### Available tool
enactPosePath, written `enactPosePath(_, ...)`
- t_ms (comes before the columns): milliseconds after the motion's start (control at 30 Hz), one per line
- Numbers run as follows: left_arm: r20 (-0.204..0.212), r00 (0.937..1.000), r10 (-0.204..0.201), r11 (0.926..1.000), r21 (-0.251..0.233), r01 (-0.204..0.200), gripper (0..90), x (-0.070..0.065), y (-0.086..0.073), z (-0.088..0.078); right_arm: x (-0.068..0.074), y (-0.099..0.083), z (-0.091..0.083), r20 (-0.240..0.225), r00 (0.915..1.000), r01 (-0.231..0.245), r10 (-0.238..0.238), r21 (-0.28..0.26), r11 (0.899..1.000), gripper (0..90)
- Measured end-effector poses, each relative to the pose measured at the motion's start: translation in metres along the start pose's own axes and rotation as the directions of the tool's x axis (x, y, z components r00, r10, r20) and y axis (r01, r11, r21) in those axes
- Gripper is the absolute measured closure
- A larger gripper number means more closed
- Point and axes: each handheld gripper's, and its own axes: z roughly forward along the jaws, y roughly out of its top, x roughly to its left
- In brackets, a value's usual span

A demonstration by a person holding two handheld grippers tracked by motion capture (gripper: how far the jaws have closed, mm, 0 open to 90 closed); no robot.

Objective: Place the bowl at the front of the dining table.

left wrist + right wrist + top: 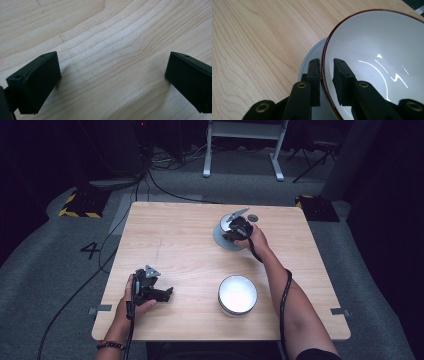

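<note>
A white bowl with a thin brown rim (pixel 374 50) stands on a grey plate (pixel 314 51) at the far right of the wooden table (pixel 175 240). My right gripper (pixel 326 67) straddles that rim, one jaw outside and one inside. A sliver of white shows between the inner pad and the rim, so the pads do not press. In the high view the right gripper (pixel 235 229) sits over the bowl (pixel 225 223) and plate (pixel 222 241). My left gripper (pixel 165 294) lies near the front left edge, jaws wide apart over bare wood (pixel 112 75).
A second white bowl (pixel 238 294) stands near the front edge, between the two forearms. A small grey disc (pixel 253 218) lies just beyond the right gripper. Cables run on the grey floor to the left of the table.
</note>
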Motion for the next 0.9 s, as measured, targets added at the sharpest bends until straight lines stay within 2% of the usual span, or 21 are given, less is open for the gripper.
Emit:
enactPosePath(433,0.0,1.0,0.0,1.0,0.0,0.0,0.3,0.0,0.0,0.0,-0.002,-0.004,-0.006,-0.007,0.9998,-0.019,0.019,-0.015,1.0,74.1)
enactPosePath(533,-0.002,1.0,0.001,1.0,0.001,-0.001,0.3,0.0,0.0,0.0,-0.002,-0.006,-0.007,-0.019,0.9994,-0.028,0.028,-0.036,0.999,73.6)
enactPosePath(700,-0.003,1.0,0.002,1.0,0.0,-0.002,0.3,0.0,0.0,0.0,-0.002,-0.008,-0.008,-0.011,0.9996,-0.026,0.026,-0.024,0.999,72.5)
enactPosePath(800,-0.001,1.0,0.0,1.0,0.0,0.0,0.3,0.0,0.0,0.0,-0.001,-0.008,-0.009,-0.014,0.9995,-0.029,0.029,-0.039,0.999,70.6)
enactPosePath(900,-0.005,1.0,0.003,1.0,-0.001,-0.003,0.3,0.0,0.0,0.0,0.0,-0.008,-0.012,-0.011,0.9999,-0.011,0.01,-0.028,1.0,67.6)
